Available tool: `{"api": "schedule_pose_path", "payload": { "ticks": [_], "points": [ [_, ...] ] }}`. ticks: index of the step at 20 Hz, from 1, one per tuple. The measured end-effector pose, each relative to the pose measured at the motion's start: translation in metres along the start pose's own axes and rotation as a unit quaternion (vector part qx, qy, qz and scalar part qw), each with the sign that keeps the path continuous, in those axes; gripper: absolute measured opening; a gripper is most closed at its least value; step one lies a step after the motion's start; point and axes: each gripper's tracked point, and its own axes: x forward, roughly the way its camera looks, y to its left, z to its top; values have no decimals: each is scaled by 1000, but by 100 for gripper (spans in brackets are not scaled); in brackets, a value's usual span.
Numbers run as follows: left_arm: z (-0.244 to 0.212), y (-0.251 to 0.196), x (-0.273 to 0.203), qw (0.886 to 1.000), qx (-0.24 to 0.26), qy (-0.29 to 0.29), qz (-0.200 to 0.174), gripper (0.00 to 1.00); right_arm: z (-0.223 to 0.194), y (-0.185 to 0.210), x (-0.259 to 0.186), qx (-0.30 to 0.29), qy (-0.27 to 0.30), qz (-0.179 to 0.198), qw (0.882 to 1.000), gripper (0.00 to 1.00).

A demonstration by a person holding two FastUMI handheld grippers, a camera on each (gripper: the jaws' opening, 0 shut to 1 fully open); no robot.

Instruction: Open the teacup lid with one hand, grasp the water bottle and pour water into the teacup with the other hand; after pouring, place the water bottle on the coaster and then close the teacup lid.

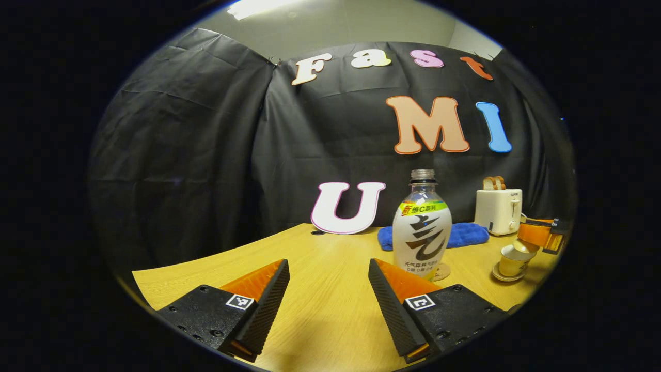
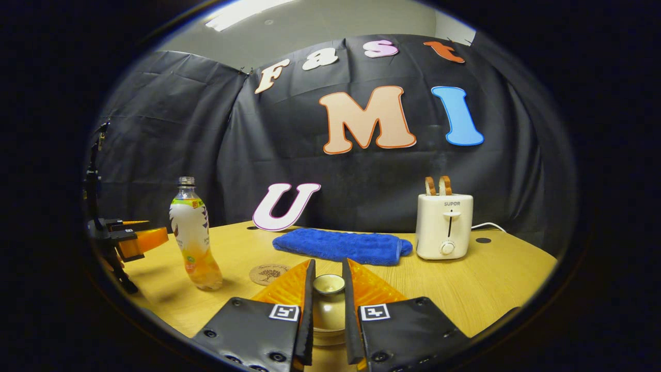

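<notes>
Wooden tabletop (image 2: 490, 281) carries the teacup (image 2: 329, 305), its lid (image 2: 329, 283) pinched between the fingers of the right gripper (image 2: 328, 297). Left of it lies the coaster (image 2: 269, 274), with the uncapped water bottle (image 2: 194, 235) standing just beside. Behind sit a blue cloth (image 2: 341, 245) and a toaster (image 2: 444, 225). From the left gripper view, the left gripper (image 1: 329, 294) hangs spread before the bottle, which hides most of the coaster.

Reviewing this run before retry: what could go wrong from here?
1. The right tongs straddle the teacup lid closely; if they grip off-centre, lifting could tip the teacup on its saucer.
2. The water bottle stands uncapped and tall; the open left tongs could knock it over on approach.
3. The coaster is small and sits right beside the bottle, so placement may miss.
</notes>
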Motion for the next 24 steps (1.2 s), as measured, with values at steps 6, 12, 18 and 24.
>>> {"api": "schedule_pose_path", "payload": {
  "ticks": [6,12,18,24],
  "points": [
    [1,-35,-5,996,0,-3,-94,90,3,-24,-24,-1,-6,-40,999,29],
    [1,-65,-10,984,-1,-4,-179,90,5,-51,-47,-3,-8,-74,997,28],
    [-2,-84,-1,976,-4,1,-219,90,6,-70,-62,-4,-10,-101,995,27],
    [-13,-99,29,976,6,35,-215,90,8,-86,-76,-4,-11,-122,993,27]
  ]
}}
